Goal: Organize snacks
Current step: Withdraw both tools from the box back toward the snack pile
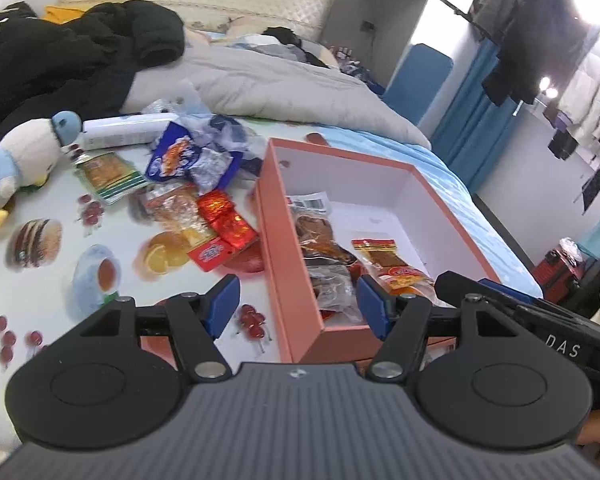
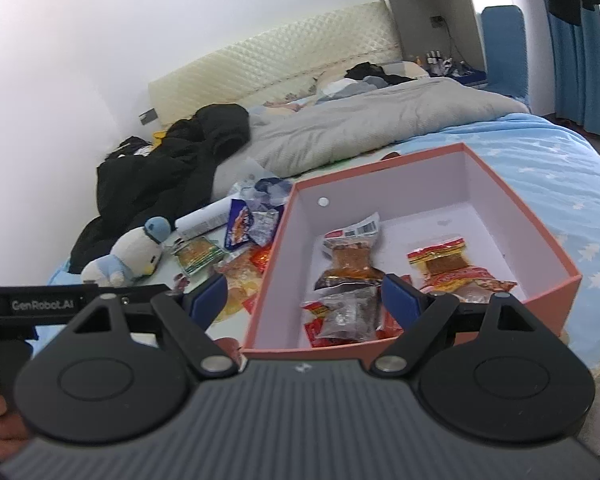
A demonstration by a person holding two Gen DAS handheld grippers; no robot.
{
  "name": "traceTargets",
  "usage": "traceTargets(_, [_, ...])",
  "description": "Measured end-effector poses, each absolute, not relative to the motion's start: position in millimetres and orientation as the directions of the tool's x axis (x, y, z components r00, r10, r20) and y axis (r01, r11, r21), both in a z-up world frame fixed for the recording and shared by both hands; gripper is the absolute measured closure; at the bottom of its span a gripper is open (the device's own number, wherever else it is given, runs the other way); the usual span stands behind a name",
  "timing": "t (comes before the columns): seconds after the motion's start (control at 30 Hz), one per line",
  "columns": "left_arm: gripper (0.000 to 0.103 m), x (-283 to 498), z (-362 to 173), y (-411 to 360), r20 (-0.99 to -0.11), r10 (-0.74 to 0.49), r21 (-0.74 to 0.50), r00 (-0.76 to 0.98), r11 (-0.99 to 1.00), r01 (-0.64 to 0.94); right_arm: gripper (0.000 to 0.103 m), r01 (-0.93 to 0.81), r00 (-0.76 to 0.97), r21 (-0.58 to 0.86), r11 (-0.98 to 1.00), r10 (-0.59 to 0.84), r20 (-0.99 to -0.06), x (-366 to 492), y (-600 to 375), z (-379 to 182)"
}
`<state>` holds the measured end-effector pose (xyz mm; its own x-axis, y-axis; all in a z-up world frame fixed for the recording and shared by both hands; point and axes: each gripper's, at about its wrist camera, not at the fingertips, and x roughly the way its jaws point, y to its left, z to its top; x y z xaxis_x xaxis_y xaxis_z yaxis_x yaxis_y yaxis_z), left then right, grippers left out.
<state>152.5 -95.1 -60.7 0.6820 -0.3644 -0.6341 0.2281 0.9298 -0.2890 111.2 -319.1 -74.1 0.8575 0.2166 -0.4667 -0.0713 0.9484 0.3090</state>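
An open orange box [image 1: 278,240] [image 2: 548,256] with a white inside sits on the bed and holds several snack packets [image 1: 324,256] [image 2: 352,264]. Loose snack packets [image 1: 204,208] [image 2: 240,256] lie in a pile left of the box, among them a blue bag [image 1: 176,156] and a green packet [image 1: 108,176]. My left gripper [image 1: 298,308] is open and empty, above the box's near left wall. My right gripper [image 2: 302,300] is open and empty, over the box's near end. The right gripper's body [image 1: 540,320] shows at the right in the left wrist view.
A plush penguin [image 1: 24,156] [image 2: 136,252] and a white tube [image 1: 128,130] lie left of the pile on a food-print cloth [image 1: 60,280]. A black jacket [image 1: 60,56] and a grey duvet [image 1: 280,88] lie behind. The blue sheet [image 2: 540,168] stretches right of the box.
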Motion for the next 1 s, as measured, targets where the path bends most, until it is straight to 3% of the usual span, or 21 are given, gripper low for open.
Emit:
traceTargets(0.67, [0.033, 156.8, -99.1, -19.1, -0.646, -0.317, -0.34, 0.694, 0.934, 0.11, 0.018, -0.14, 0.857, 0.297, 0.945, 0.266, -0.441, 102.8, -244.8, -86.6])
traceTargets(0.87, [0.033, 176.3, -111.0, 19.1, -0.646, -0.265, -0.325, 0.716, 0.944, 0.057, 0.018, -0.196, 0.85, 0.237, 0.951, 0.286, -0.443, 116.4, -211.3, -88.8])
traceTargets(1.0, [0.033, 201.6, -122.2, 49.9, -0.65, -0.25, -0.333, 0.718, 0.943, 0.027, 0.025, -0.225, 0.851, 0.206, 0.952, 0.295, -0.434, 129.7, -185.0, -92.1])
